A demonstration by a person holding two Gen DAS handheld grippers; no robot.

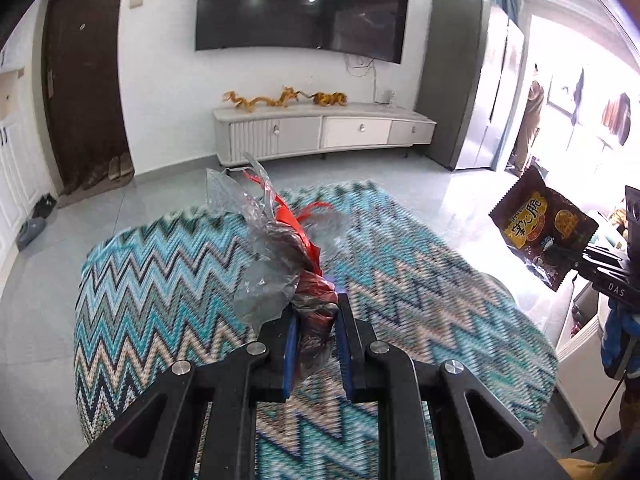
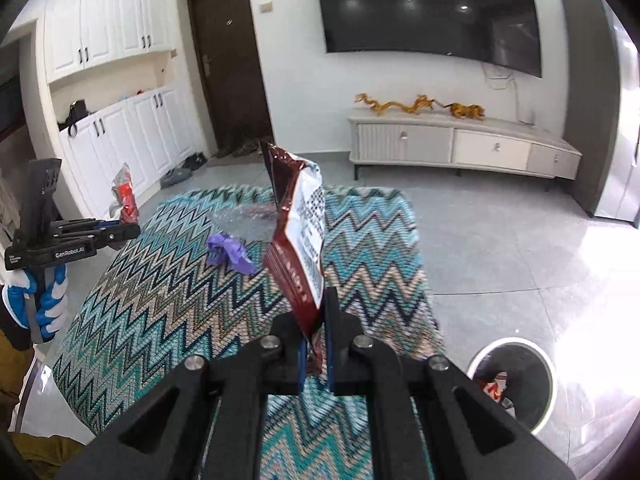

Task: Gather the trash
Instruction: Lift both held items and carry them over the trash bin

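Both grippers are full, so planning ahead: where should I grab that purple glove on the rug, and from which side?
Grip the purple glove at its bunched middle, coming straight down from above. It lies crumpled and low on the zigzag rug, so a side approach would likely snag the weave, and the hump gives the fingers something to pinch.

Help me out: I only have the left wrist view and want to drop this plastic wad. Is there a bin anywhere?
Observer: Yes, a white-rimmed bin stands on the floor, low on the right of the right wrist view, with some trash already inside.
Operator: Anything left on the zigzag cloth?
Observer: A purple glove lies on it.
Operator: Just that?
Observer: No, clear plastic film lies just behind the glove.
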